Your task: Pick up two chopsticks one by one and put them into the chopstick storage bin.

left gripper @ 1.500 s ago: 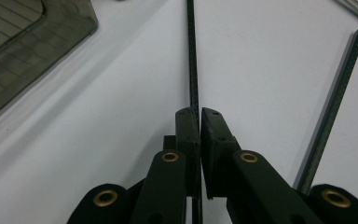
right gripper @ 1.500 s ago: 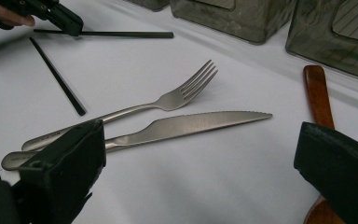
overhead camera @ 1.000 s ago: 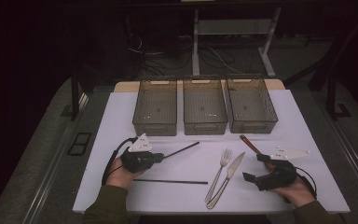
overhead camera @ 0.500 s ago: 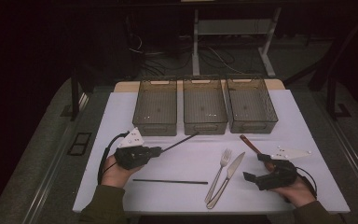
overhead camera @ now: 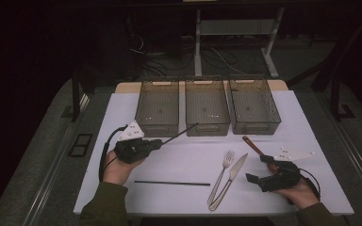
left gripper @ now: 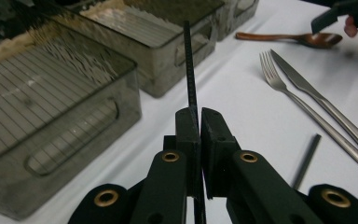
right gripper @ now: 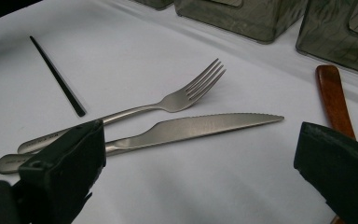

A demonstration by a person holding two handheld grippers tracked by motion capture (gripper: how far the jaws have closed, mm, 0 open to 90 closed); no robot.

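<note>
My left gripper (overhead camera: 158,142) (left gripper: 199,114) is shut on a black chopstick (overhead camera: 179,133) (left gripper: 189,65), which slants up off the table with its far tip near the front of the middle bin (overhead camera: 206,104). A second black chopstick (overhead camera: 172,183) (right gripper: 56,77) lies flat near the front edge. A steel fork (overhead camera: 221,176) (right gripper: 168,100) and knife (overhead camera: 231,179) (right gripper: 191,128) lie side by side in the middle. My right gripper (overhead camera: 258,168) (right gripper: 200,135) rests open just right of them, nothing between its jaws. A brown wooden spoon (overhead camera: 252,143) (right gripper: 333,95) lies beside it.
Three smoky see-through bins stand in a row at the back of the white table (overhead camera: 122,117): left (overhead camera: 158,106) (left gripper: 51,93), middle, right (overhead camera: 253,103). Dark floor and cables lie beyond the table. The person's hands come in from the front edge.
My left gripper has lifted and moved toward the bins with the chopstick, whose tip now points higher at the middle bin. The right gripper has stayed put.
</note>
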